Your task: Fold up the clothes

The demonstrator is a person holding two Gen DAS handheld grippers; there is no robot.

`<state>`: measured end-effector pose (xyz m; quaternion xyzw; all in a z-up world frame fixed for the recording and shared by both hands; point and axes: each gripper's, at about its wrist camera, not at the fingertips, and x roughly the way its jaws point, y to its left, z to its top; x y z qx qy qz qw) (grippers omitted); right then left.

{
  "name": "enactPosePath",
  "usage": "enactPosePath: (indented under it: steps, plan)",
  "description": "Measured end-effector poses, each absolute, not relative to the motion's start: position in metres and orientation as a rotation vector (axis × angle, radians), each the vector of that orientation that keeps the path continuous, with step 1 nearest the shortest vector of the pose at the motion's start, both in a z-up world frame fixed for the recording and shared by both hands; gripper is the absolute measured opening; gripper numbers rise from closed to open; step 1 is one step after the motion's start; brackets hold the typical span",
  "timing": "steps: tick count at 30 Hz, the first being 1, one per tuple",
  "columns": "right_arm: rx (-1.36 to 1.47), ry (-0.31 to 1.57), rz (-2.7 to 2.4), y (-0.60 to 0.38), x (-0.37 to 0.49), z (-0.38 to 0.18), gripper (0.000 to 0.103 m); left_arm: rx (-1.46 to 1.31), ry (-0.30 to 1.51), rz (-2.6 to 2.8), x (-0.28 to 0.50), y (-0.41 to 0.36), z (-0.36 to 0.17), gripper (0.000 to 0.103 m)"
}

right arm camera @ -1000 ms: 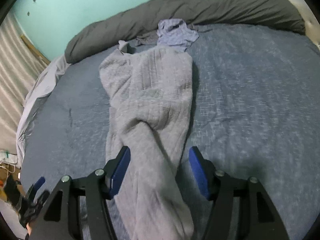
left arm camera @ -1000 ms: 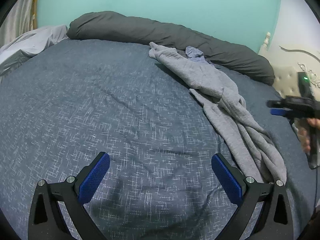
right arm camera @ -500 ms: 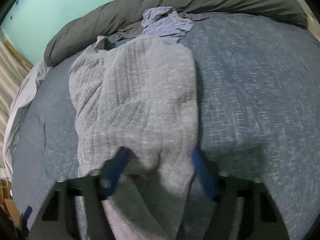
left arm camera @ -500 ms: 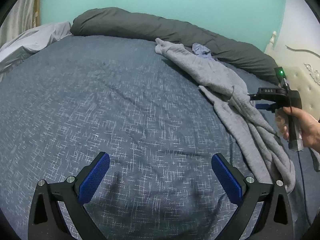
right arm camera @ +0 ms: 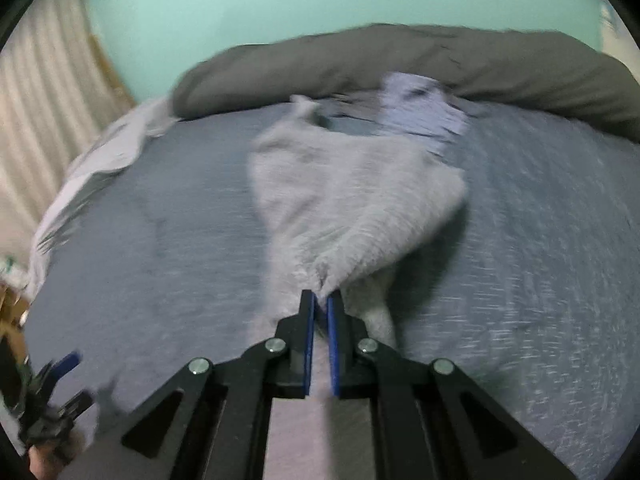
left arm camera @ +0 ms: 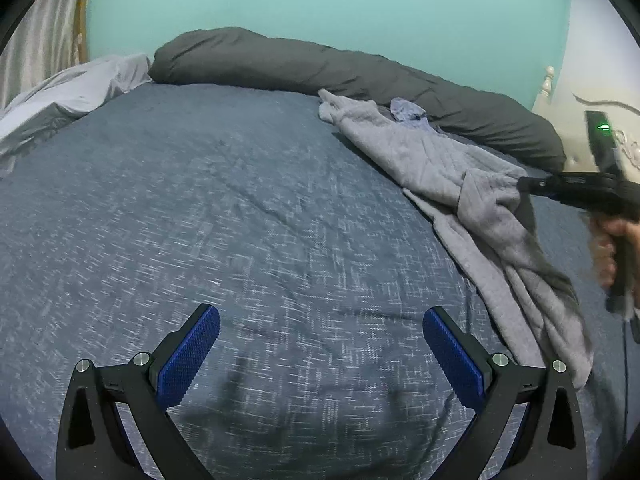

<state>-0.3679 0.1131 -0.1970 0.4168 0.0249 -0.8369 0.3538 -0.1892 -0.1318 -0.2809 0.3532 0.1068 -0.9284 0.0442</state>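
right gripper (right arm camera: 320, 300) is closing its jaws, pinching a fold of the grey sweatshirt (right arm camera: 352, 200) lying on the blue bedspread (left arm camera: 200, 220) near the dark bolster (left arm camera: 320, 68), left gripper (left arm camera: 320, 344) hovering spread wide, empty.

No legible text, label, brand, number or sign anywhere in either view. On the right gripper (left arm camera: 520, 184), seen from the left wrist camera, only a lit green indicator light on the black body, with no lettering resolvable beside it. Nothing printed on the grey garment (left arm camera: 472, 200) or on the blue bedspread (left arm camera: 200, 220). Right wrist view too blurred by motion to make out any marking.
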Motion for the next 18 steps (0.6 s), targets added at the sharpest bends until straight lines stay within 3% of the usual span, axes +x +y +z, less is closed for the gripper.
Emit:
enactPosePath:
  steps: [11,16,18]
  plan:
    - [1.093,0.194,-1.849,0.047,-0.264,-0.214,0.003,1.017,0.348,-2.794,-0.162,-0.158,-0.269,0.103]
    - [1.129,0.01,-1.889,0.078,-0.272,-0.212,0.006,1.026,0.358,-2.79,-0.158,-0.163,-0.269,0.103]
    - [1.11,-0.062,-1.955,0.096,-0.281,-0.201,0.015,1.029,0.356,-2.793,-0.157,-0.164,-0.269,0.103]
